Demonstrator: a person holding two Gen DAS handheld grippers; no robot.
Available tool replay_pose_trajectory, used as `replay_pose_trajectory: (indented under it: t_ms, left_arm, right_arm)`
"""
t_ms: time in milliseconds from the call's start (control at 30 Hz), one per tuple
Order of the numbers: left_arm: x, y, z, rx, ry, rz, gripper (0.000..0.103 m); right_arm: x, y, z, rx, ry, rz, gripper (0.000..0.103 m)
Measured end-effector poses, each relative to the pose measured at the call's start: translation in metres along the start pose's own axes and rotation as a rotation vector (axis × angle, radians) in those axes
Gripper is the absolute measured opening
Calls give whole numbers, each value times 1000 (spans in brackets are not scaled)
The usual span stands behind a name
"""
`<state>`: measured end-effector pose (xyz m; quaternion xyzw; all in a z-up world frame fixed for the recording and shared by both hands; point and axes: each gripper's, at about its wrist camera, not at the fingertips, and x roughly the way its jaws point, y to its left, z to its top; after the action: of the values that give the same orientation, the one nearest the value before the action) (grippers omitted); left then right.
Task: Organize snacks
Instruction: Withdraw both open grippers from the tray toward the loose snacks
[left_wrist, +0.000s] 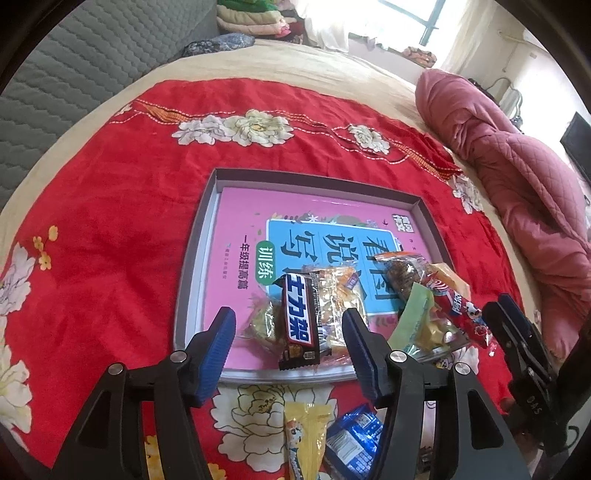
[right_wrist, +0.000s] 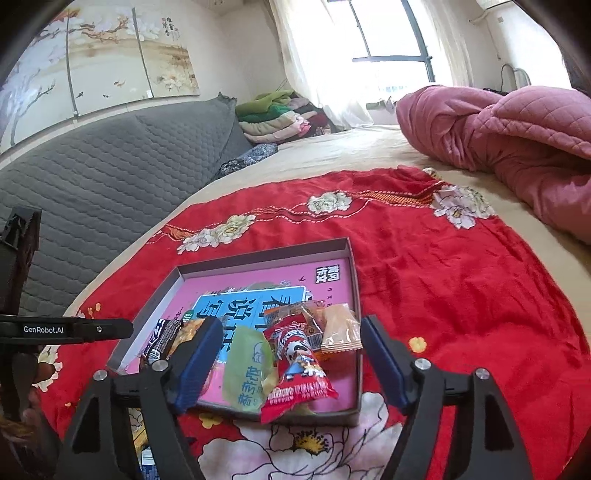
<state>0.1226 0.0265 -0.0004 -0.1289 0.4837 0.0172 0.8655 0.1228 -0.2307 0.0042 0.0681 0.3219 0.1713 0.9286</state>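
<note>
A shallow grey box (left_wrist: 207, 206) (right_wrist: 258, 254) holding a pink book lies on the red cloth. Several snacks lie in its near end: a dark chocolate bar (left_wrist: 299, 317) (right_wrist: 160, 339), a red sausage snack (left_wrist: 458, 310) (right_wrist: 299, 365), a green packet (left_wrist: 413, 314) (right_wrist: 247, 369) and orange-clear packets (left_wrist: 336, 295) (right_wrist: 340, 328). My left gripper (left_wrist: 291, 350) is open just above the chocolate bar, holding nothing. My right gripper (right_wrist: 291, 354) is open around the red snack and green packet, above the box's near edge.
A yellow packet (left_wrist: 306, 435) and a blue packet (left_wrist: 354, 439) lie on the red floral cloth (left_wrist: 110, 221) in front of the box. A pink quilt (left_wrist: 517, 184) (right_wrist: 498, 140) lies at the right. A grey headboard (right_wrist: 92, 166) stands behind.
</note>
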Motion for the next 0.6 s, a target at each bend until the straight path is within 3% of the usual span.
replay_pose_trajectory:
  t_ms: [67,600]
  left_arm:
    - [-1,0,-1,-1,-1,-5,67]
    - [-7,0,-10,20,25,-48,69]
  right_arm:
    - [-5,1,1,3,-6,-12,81]
    - [-27,18,1,-36,-11,-120,93]
